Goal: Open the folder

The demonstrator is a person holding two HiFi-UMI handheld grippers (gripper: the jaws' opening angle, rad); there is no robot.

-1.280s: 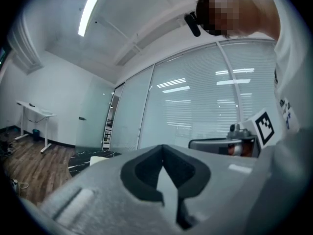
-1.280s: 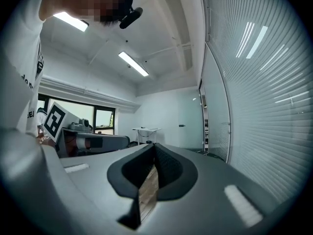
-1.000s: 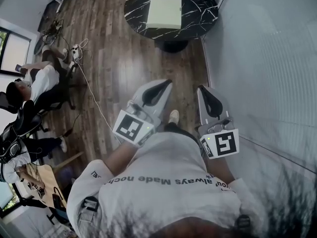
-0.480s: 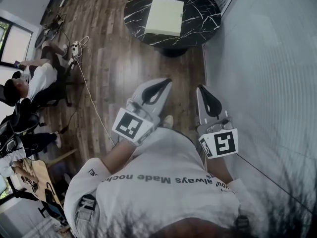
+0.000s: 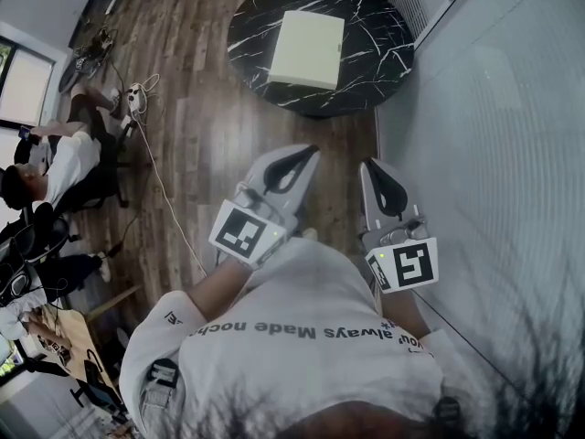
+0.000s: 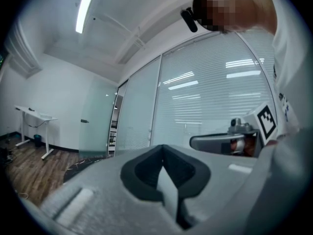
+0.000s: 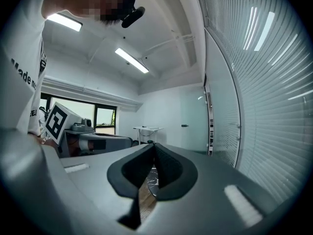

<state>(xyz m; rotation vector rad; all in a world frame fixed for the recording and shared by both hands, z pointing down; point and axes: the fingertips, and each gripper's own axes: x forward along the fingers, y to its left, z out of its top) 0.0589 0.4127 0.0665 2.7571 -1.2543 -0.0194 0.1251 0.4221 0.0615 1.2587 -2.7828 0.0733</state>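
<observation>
From the head view, a round black marble tabletop (image 5: 247, 26) stands on a dark wooden floor (image 5: 210, 135). The pale folder (image 5: 308, 37) lies closed and flat on it, a little right of its middle. The left gripper (image 5: 306, 151) and the right gripper (image 5: 369, 166) are held side by side over the floor, both pointing towards the tabletop and well apart from it. A wall of glass with slatted blinds (image 5: 494, 135) runs down the right side. A person (image 5: 64, 154) sits on a chair at the left edge, and a thin white cable (image 5: 169, 181) trails across the boards from a power strip (image 5: 137, 94).

In the left gripper view, that gripper's jaws are together at the tips with nothing between them. Past them stand the blinds, a frosted glass door (image 6: 98, 121) and a white desk (image 6: 34, 114) by the far wall (a long ceiling light (image 6: 85, 6) glows above). A dark sliver of the tabletop shows low on the left.

In the right gripper view, its jaws are likewise closed and empty. A strip of marble and floorboards shows through the hollow between the pads. Beyond are windows (image 7: 93, 114), two ceiling lights (image 7: 132, 60) and the blinds curving up the right.
</observation>
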